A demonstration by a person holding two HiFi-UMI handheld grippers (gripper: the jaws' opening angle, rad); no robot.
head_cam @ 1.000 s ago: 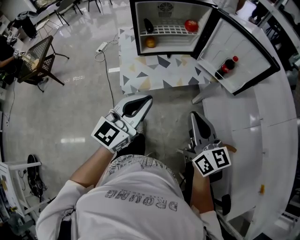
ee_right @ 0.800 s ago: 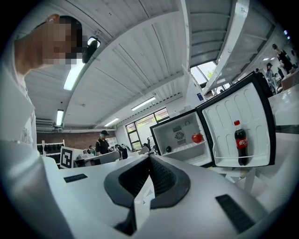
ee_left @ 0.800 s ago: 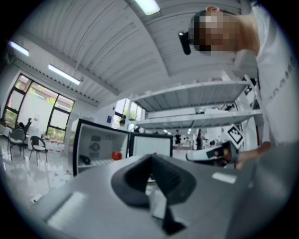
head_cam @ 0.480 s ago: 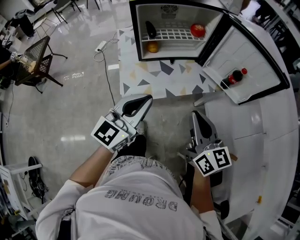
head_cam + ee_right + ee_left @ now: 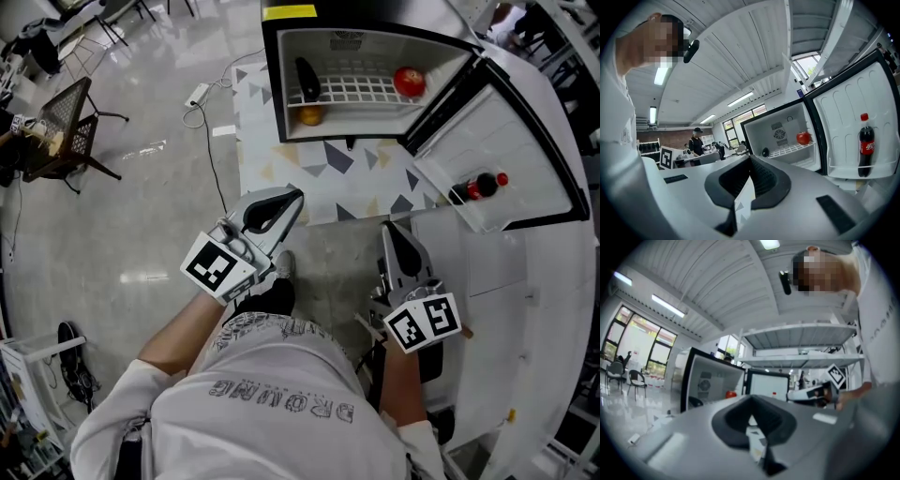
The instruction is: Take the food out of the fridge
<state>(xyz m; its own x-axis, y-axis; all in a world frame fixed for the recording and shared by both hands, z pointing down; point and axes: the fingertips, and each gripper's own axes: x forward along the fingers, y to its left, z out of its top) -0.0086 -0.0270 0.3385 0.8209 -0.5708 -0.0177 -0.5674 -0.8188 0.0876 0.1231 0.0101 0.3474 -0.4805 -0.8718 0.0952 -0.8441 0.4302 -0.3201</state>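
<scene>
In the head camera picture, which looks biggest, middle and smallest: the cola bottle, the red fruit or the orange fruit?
1. cola bottle
2. red fruit
3. orange fruit, partly hidden under the shelf, so its real size is unsure.

Left claw, right claw: closed, level.

Floor: glossy, polished, reflects lights. Fridge interior: smooth white plastic. Shelf: white wire grid. T-shirt: matt cloth.
</scene>
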